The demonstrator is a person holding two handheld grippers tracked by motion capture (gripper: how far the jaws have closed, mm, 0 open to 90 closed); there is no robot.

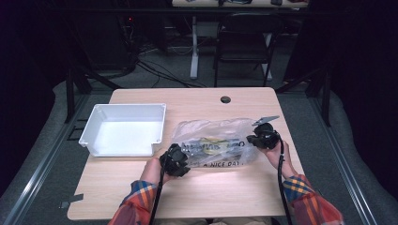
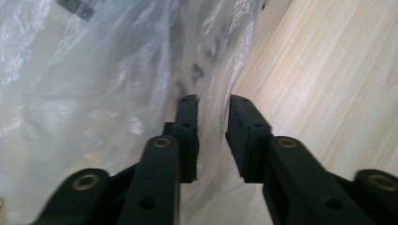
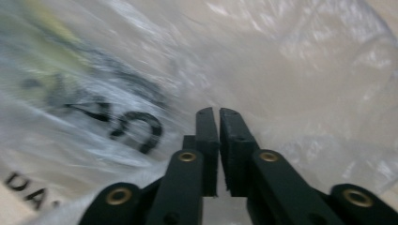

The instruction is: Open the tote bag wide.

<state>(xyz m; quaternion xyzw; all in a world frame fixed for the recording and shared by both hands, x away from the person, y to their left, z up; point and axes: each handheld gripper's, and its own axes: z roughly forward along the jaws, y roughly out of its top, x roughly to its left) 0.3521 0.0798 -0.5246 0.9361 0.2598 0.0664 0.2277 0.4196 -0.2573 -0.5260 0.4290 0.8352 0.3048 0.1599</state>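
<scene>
Desk (image 1: 117, 192) layout, left to right: white bin (image 1: 94, 140) standing empty, then plastic bag (image 1: 213, 136) lying flat at centre. Left hand-held gripper (image 2: 213, 101) straddles the bag's edge, jaws parted, film between them unpinched. Right hand-held gripper (image 3: 218, 111) is nearly closed, apparently pinching film to steady the bag's other end.

The plastic bag (image 1: 216, 140) lies flat on the surface (image 1: 206, 192), right of centre. The bin (image 1: 124, 129) stands on the surface to the left of the bag, just beside it and apart from it. The left hand-held gripper (image 1: 180, 158) sits at the bag's near left corner, the bag's edge between its jaws. The right hand-held gripper (image 1: 252, 139) sits at the bag's right edge. A chair (image 1: 246, 40) stands on the floor well behind the bag, beyond the surface's far edge.
</scene>
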